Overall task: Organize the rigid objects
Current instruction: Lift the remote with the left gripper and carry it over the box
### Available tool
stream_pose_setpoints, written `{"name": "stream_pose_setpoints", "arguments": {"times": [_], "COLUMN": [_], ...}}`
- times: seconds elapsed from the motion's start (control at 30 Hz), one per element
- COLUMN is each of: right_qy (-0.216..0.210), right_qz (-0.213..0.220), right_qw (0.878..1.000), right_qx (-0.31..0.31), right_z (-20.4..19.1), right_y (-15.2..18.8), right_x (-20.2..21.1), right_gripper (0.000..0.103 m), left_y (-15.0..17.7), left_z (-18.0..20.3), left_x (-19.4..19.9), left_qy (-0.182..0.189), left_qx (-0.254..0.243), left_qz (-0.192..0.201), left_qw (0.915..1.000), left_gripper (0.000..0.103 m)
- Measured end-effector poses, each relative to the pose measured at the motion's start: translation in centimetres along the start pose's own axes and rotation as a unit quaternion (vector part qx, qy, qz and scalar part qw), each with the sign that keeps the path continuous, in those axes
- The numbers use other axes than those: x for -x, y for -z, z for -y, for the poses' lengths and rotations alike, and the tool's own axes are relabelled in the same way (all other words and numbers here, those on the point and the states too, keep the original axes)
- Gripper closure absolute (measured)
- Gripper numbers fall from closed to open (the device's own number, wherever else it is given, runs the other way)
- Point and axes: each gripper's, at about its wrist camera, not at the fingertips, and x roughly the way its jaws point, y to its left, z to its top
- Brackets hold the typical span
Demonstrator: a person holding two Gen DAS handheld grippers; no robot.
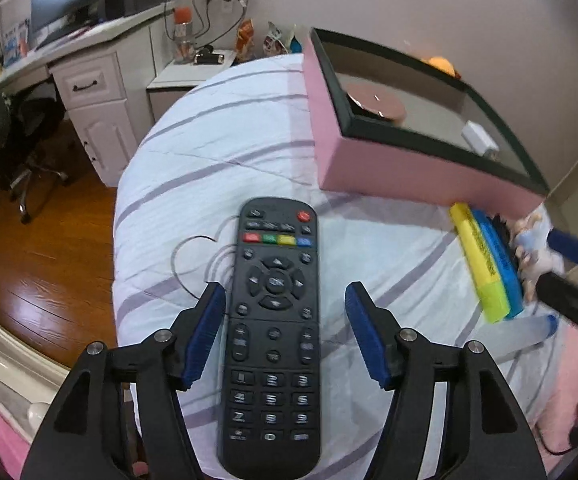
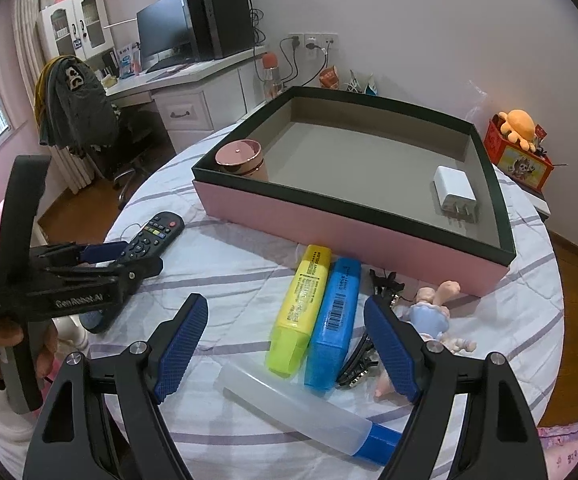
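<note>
A round table covered in a white cloth with lilac stripes (image 2: pixel 225 276) holds a shallow pink box (image 2: pixel 353 236) with a dark rim and grey floor. Inside it already sit a rose-gold round container (image 2: pixel 241 158) in one corner and a white charger plug (image 2: pixel 455 192) near the opposite side, so the box seems to be the collecting place.

The left gripper (image 1: pixel 285 296) is spread wide, its blue pads on either side of a black TV remote (image 1: pixel 275 328) lying flat on the cloth just short of the box; it appears lined up for a grasp, not yet closed.

The right gripper (image 2: pixel 285 308) is also wide open and holds nothing. It hovers over a yellow highlighter (image 2: pixel 301 312) and a blue highlighter (image 2: pixel 333 320) lying side by side, touching, beside a translucent tube with a blue cap (image 2: pixel 301 416), a small doll (image 2: pixel 433 312) and a black hair clip (image 2: pixel 359 364).
</note>
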Motion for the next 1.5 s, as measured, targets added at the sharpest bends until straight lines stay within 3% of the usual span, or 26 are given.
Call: {"name": "stream_pose_setpoints", "arguments": {"times": [0.13, 0.2, 0.27, 0.53, 0.87, 1.5], "right_qy": [0.0, 0.0, 0.001, 0.011, 0.04, 0.043], "right_qz": [0.005, 0.007, 0.009, 0.019, 0.026, 0.03], "right_qw": [1.0, 1.0, 1.0, 0.999, 0.998, 0.997], "right_qx": [-0.005, -0.007, -0.009, -0.031, -0.049, -0.063], "right_z": [0.5, 0.7, 0.9, 2.8, 5.2, 7.0], "right_y": [0.1, 0.2, 0.3, 0.8, 1.5, 1.8], "right_x": [0.4, 0.6, 0.8, 1.7, 2.1, 1.9], "right_gripper": [0.021, 0.021, 0.021, 0.021, 0.021, 0.021], "left_y": [0.3, 0.2, 0.2, 0.4, 0.4, 0.1], "left_z": [1.1, 1.0, 0.8, 3.5, 7.7, 8.1], "left_x": [-0.3, -0.4, -0.1, -0.2, -0.9, 2.7], "left_qy": [-0.032, -0.039, -0.036, -0.018, -0.033, -0.005], "left_qx": [-0.013, -0.012, -0.003, -0.019, -0.04, -0.034], "left_qz": [0.007, 0.009, 0.013, 0.011, 0.006, 0.052], "left_qw": [0.9994, 0.9991, 0.9993, 0.9996, 0.9986, 0.998], "left_gripper": [0.041, 0.046, 0.059, 0.059, 0.059, 0.059]}}
